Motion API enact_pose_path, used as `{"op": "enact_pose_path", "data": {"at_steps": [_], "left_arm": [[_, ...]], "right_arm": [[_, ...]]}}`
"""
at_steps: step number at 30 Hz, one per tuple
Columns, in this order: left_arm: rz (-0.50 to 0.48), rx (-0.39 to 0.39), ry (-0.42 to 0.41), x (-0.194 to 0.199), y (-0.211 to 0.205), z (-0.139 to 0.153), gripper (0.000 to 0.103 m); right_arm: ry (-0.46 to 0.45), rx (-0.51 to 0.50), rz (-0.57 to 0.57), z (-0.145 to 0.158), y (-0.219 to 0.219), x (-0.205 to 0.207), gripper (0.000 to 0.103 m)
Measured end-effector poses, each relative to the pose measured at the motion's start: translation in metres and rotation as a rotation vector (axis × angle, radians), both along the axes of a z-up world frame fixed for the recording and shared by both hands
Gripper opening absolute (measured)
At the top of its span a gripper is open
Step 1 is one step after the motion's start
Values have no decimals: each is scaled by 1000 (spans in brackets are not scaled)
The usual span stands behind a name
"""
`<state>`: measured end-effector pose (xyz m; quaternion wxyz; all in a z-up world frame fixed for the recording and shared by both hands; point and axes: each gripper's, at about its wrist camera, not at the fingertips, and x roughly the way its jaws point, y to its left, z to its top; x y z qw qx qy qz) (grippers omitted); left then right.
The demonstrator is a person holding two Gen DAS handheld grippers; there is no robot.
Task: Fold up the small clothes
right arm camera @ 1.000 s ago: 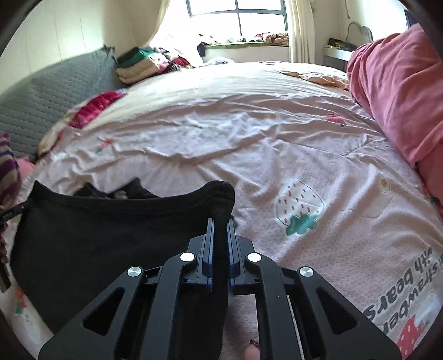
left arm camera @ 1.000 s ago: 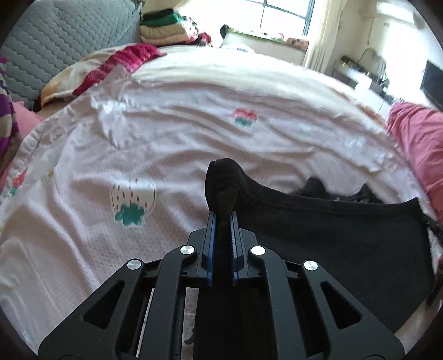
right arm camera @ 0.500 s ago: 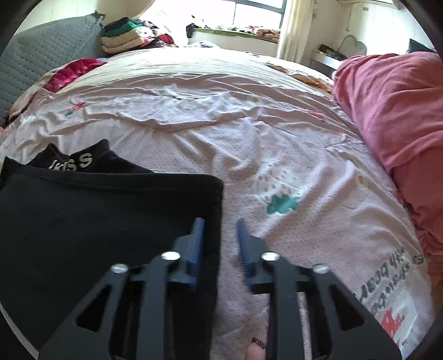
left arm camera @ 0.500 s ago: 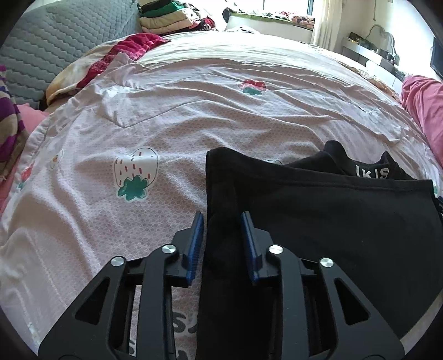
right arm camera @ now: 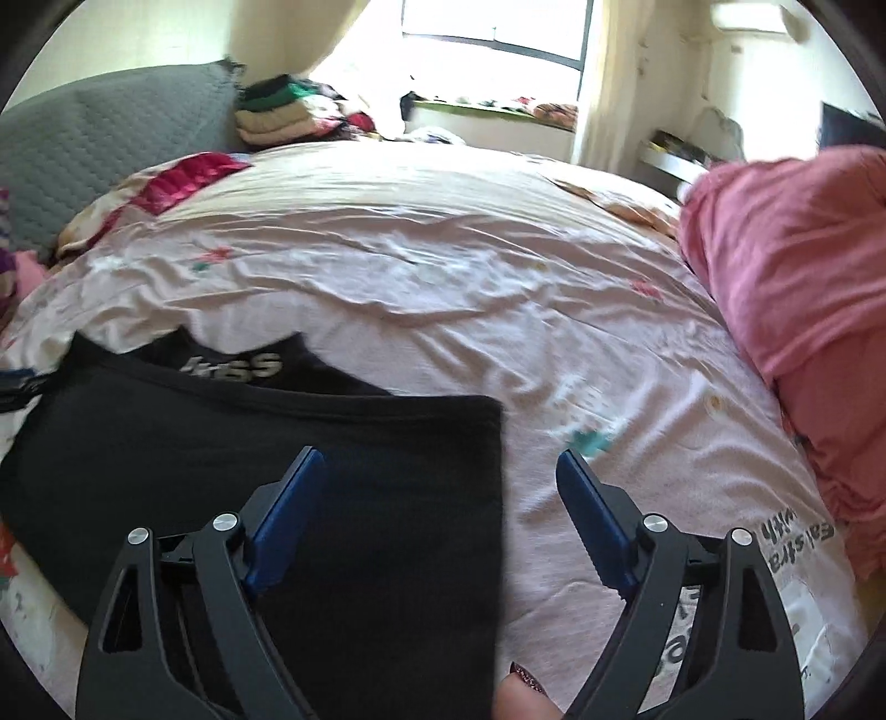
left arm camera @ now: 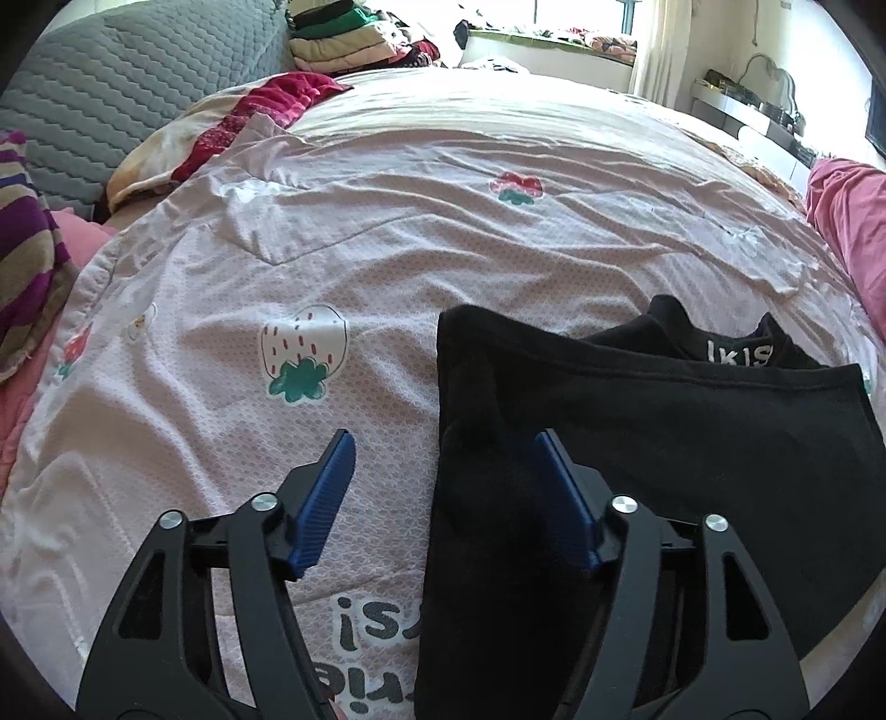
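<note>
A black garment [left arm camera: 664, 443] lies folded flat on the pink strawberry-print bedsheet [left arm camera: 387, 221], white lettering showing at its far edge. My left gripper [left arm camera: 446, 459] is open, straddling the garment's left edge with nothing held. In the right wrist view the same garment [right arm camera: 277, 443] lies to the lower left, its lettering at the far edge. My right gripper [right arm camera: 440, 476] is open wide over the garment's right edge and holds nothing.
A pink blanket heap [right arm camera: 803, 304] lies on the right side of the bed. A grey quilted headboard [left arm camera: 111, 99] and stacked folded clothes [left arm camera: 343, 39] are at the far left. A striped purple cloth [left arm camera: 27, 249] sits at the left edge.
Both grippers were shut on the garment's corners a second ago; they have opened, let it go onto the bed, and drawn back a little.
</note>
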<state>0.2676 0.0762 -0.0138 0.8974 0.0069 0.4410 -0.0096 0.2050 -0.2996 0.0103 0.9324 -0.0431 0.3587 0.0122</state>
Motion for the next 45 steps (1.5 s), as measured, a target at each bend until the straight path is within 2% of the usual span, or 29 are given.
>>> {"op": "enact_pose_path", "data": {"at_steps": [2, 5, 9, 14, 23, 32, 35, 41, 45], "left_arm": [[2, 0, -11, -1, 0, 3, 72], [12, -3, -18, -3, 2, 7, 75], [31, -20, -17, -4, 9, 12, 84], [52, -23, -15, -2, 16, 17, 92], [71, -48, 22, 3, 28, 16, 93], [79, -93, 55, 7, 41, 18, 93], [82, -108, 70, 9, 44, 16, 93], [83, -128, 84, 13, 48, 13, 93], [85, -133, 97, 15, 50, 11, 93]], "right_arm": [[-4, 10, 38, 3, 11, -5, 90], [-6, 30, 81, 6, 27, -13, 92], [0, 48, 163, 9, 56, -25, 92], [4, 28, 291, 10, 104, -42, 95], [14, -27, 487, -1, 190, -70, 95], [37, -88, 591, -24, 255, -83, 95], [30, -130, 612, -31, 271, -84, 95], [22, -277, 594, -49, 300, -74, 95], [4, -320, 584, -54, 310, -67, 95]]}}
